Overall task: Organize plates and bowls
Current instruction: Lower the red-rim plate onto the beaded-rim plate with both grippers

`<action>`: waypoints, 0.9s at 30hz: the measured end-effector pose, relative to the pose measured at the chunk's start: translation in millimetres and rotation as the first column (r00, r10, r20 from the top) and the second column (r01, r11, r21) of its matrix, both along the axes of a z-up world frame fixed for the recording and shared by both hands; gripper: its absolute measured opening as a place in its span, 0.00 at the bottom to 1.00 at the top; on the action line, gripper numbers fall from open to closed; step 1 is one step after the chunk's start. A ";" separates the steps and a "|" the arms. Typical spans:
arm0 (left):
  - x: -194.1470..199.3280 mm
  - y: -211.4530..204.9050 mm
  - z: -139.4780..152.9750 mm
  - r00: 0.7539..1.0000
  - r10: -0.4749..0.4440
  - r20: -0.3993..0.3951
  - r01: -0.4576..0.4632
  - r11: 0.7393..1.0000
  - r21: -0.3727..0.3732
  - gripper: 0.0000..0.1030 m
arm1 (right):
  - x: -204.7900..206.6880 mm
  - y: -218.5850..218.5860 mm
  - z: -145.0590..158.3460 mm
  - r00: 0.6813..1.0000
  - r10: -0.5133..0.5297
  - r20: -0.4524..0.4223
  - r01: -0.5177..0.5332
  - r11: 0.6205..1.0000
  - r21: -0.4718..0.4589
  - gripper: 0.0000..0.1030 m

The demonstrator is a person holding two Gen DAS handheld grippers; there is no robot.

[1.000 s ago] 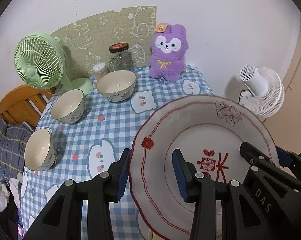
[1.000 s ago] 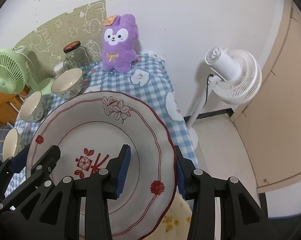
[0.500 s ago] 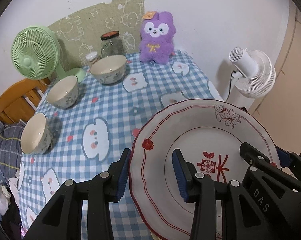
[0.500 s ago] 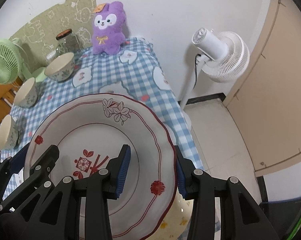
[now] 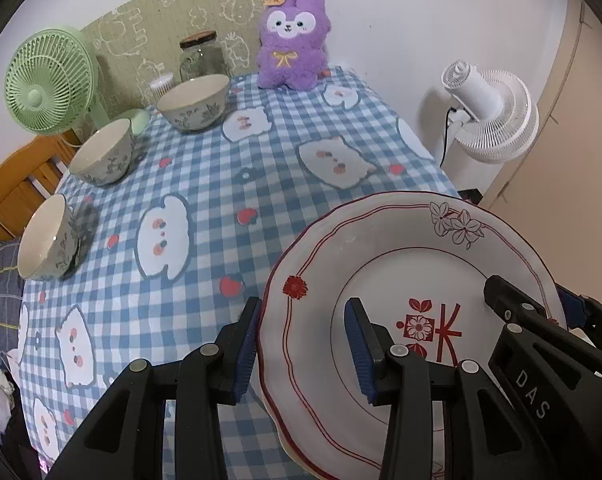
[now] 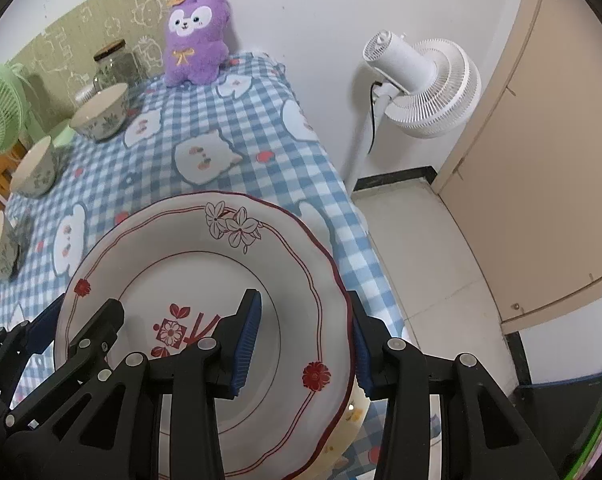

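Left gripper [image 5: 301,344] and right gripper [image 6: 301,336] each pinch my red-patterned plate's [image 5: 421,264] opposite rims; uneven lowering could chip the yellow dish [image 6: 353,412] beneath.

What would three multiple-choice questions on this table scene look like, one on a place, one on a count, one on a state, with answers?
1. Where does the purple plush toy sit?
A. at the table's far end by the wall
B. inside a bowl
C. on the floor

2. How many cream floral bowls stand on the blue checked tablecloth?
A. one
B. three
C. five

3. How is the white plate with red trim held?
A. lying free on the cloth
B. gripped by both hand-held grippers at opposite rims
C. stacked in a bowl

Answers:
1 A, the purple plush toy leans by the wall.
2 B, bowls on the tablecloth.
3 B, the left hand-held gripper and right hand-held gripper clamp the plate.
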State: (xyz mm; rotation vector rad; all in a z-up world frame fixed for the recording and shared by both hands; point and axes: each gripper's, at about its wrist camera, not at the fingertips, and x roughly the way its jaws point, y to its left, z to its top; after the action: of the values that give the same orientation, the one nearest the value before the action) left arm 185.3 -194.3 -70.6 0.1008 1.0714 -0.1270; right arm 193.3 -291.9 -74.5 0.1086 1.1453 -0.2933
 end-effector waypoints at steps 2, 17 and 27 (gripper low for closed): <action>-1.9 -0.7 -3.4 1.000 -0.003 -0.008 0.003 1.000 0.001 0.40 | -2.7 0.2 -3.4 1.000 -0.003 -0.008 0.003 1.000 0.000 0.45; -13.3 -8.6 -23.7 0.998 -0.024 -0.060 0.025 1.000 0.016 0.40 | -14.7 -6.2 -28.1 0.997 -0.018 -0.070 0.018 1.000 0.006 0.45; -16.6 -11.3 -29.4 0.998 -0.033 -0.062 0.035 0.999 0.029 0.40 | -15.8 -4.5 -32.4 0.998 -0.005 -0.067 0.005 1.000 -0.009 0.45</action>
State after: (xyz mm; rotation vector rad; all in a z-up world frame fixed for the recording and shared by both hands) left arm 168.7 -205.7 -100.0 0.1436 1.1334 -0.1455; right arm 177.5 -296.5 -106.9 0.0946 1.2101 -0.3081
